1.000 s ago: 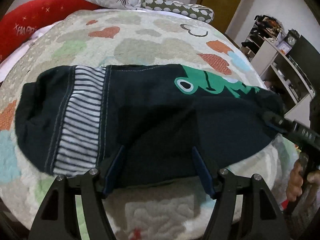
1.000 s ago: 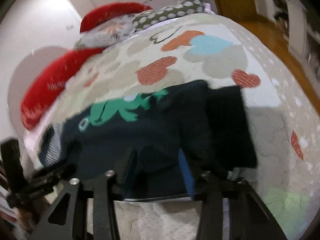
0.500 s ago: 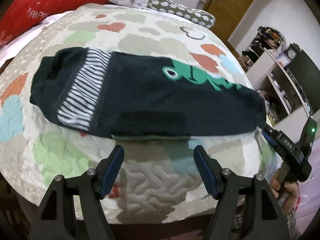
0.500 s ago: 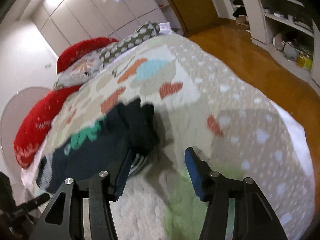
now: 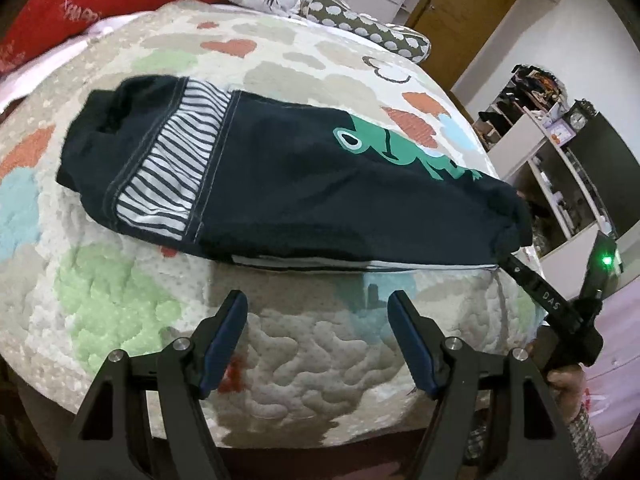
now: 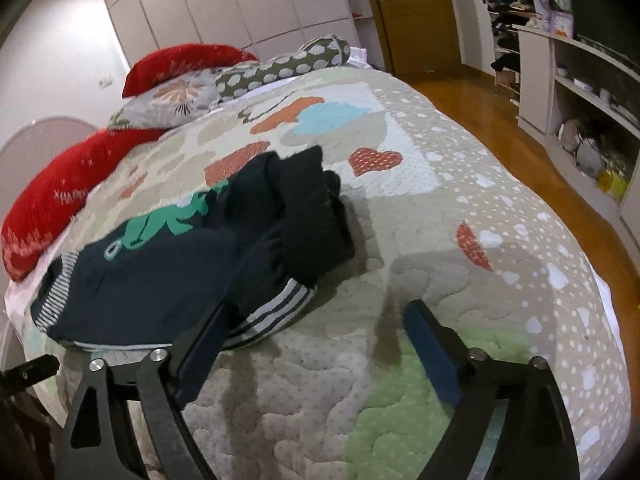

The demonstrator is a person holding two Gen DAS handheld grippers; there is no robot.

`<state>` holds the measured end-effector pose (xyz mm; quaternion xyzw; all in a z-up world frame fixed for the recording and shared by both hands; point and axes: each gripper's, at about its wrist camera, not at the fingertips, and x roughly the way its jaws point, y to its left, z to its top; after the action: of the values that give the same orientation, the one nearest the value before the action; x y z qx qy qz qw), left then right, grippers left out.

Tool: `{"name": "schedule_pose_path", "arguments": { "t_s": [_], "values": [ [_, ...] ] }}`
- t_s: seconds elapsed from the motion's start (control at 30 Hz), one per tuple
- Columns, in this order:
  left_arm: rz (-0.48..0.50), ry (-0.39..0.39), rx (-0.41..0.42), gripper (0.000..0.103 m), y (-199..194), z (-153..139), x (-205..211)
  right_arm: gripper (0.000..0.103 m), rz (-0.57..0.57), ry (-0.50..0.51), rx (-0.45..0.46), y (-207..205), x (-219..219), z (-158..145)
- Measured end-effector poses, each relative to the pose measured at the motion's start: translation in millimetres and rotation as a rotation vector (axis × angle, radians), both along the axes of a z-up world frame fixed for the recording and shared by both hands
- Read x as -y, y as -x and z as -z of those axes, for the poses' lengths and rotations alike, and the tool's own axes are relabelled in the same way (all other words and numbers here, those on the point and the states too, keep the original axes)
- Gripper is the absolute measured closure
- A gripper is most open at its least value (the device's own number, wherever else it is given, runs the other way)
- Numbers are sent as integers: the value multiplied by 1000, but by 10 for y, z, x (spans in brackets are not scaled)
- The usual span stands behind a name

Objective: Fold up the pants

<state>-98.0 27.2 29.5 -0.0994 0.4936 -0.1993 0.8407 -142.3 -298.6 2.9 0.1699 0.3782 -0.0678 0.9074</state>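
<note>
Dark navy pants (image 5: 288, 184) with a striped waistband and a green frog print lie folded lengthwise on the quilted bed (image 5: 280, 344). In the right wrist view the pants (image 6: 208, 248) show their leg ends bunched up, with white side stripes at the near edge. My left gripper (image 5: 318, 316) is open and empty, just short of the pants' near edge. My right gripper (image 6: 316, 328) is open and empty; its left finger lies by the leg end, its right finger over bare quilt. The right gripper also shows in the left wrist view (image 5: 552, 304) at the leg end.
Red, floral and dotted pillows (image 6: 180, 88) lie at the head of the bed. White shelving (image 6: 580, 100) and a wooden floor (image 6: 500, 128) are to the right. A wooden door (image 5: 460, 20) stands beyond the bed.
Both grippers have let go of the pants and drawn back toward the bed's near edge. The right gripper has swung right, to the leg end.
</note>
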Motion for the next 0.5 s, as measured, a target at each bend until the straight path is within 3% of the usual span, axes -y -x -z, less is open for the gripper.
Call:
{"name": "schedule_pose_path", "arguments": {
  "t_s": [0.2, 0.3, 0.4, 0.5],
  "values": [
    [59, 37, 23, 31, 19, -74, -52, 4, 14, -51, -51, -90, 35, -11],
    [63, 45, 32, 31, 30, -119, -122, 1, 36, -121, -39, -99, 98, -19],
    [61, 63, 42, 31, -8, -197, -155, 0, 39, -116, -35, -102, 79, -20],
    [164, 101, 53, 34, -91, -356, 12, 2, 18, -119, -4, -38, 61, -45]
  ]
}}
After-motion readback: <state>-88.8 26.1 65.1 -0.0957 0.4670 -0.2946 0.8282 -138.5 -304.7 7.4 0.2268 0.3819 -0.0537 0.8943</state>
